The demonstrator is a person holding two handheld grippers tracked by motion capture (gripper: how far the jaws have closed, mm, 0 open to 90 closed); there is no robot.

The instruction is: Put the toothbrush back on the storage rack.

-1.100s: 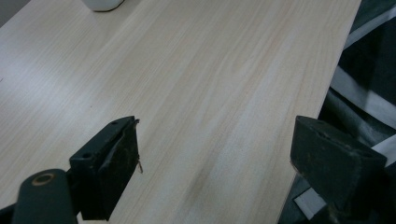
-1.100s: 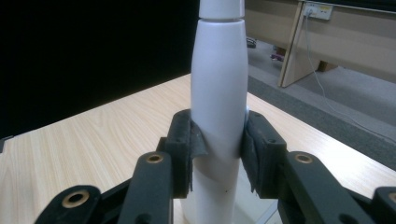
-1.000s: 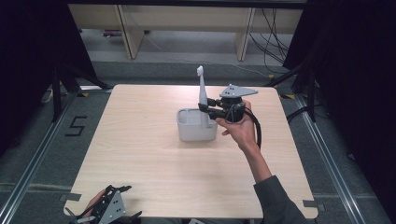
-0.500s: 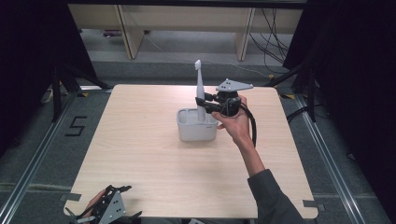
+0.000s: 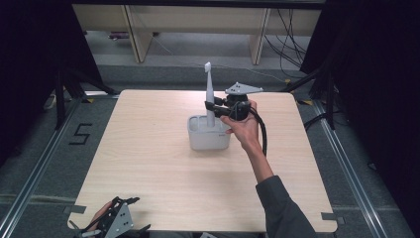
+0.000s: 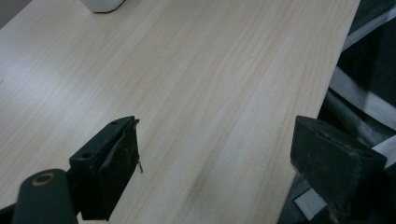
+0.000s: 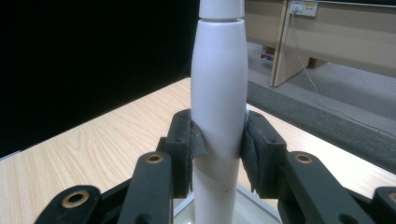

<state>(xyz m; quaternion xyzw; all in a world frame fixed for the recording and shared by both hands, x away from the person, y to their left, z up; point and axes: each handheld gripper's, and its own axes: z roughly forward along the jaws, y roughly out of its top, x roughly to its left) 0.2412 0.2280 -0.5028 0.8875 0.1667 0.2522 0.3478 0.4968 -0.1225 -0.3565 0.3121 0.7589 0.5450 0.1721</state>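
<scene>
Right tool (image 5: 214,108): clamped on upright white plastic electric toothbrush (image 7: 218,102), base entering white square holder (image 5: 208,134) directly below, vertical for slotting. Left tool (image 6: 215,163): jaws apart, idle over pale wooden surface (image 5: 163,168).

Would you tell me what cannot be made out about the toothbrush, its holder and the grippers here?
- Electric toothbrush: head cut off by top edge, right gripper view.
- White holder: inside hidden by its wall, high view.
- Left gripper: jaws cut off by bottom edge, high view.
</scene>
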